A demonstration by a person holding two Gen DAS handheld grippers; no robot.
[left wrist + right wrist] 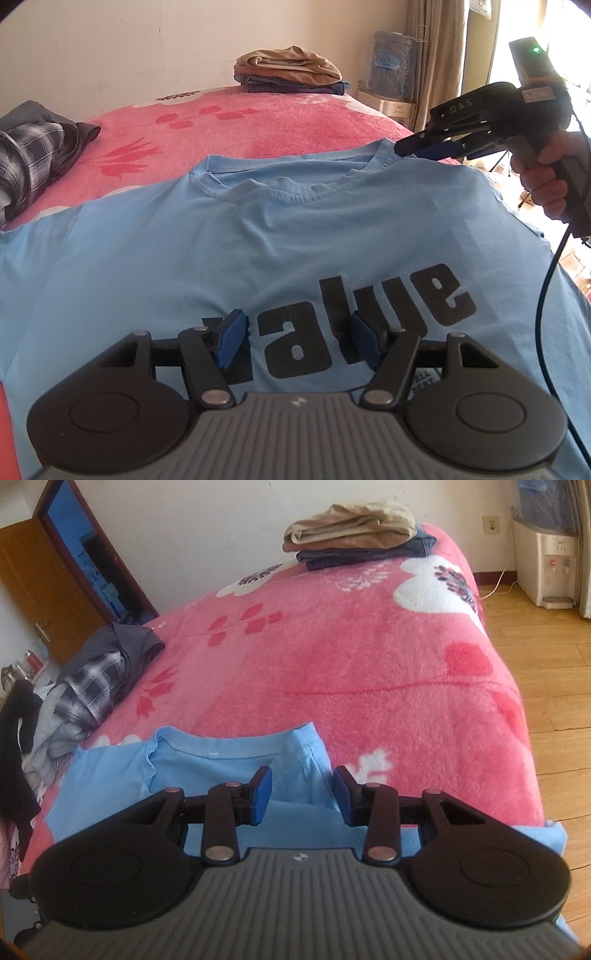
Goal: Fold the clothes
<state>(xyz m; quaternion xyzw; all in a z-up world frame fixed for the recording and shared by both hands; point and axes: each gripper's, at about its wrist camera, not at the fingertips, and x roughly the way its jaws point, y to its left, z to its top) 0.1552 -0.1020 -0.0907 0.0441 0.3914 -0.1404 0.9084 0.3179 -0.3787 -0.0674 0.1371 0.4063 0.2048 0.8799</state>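
T-shirt [229, 243]: light blue, spread flat under both grippers, hem cut off
Left gripper [297, 338]: released, above the print
Right gripper [303, 795]: released, empty, over the collar
Surface: pink floral blanket [369, 657]
Room: wooden floor [546, 672]

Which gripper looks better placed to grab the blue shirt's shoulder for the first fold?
Probably the right gripper: it hovers by the T-shirt's collar. The left gripper hangs over the print.

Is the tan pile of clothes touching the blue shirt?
Apart. The right wrist view shows the tan pile far back, with bare pink blanket between it and the blue shirt.
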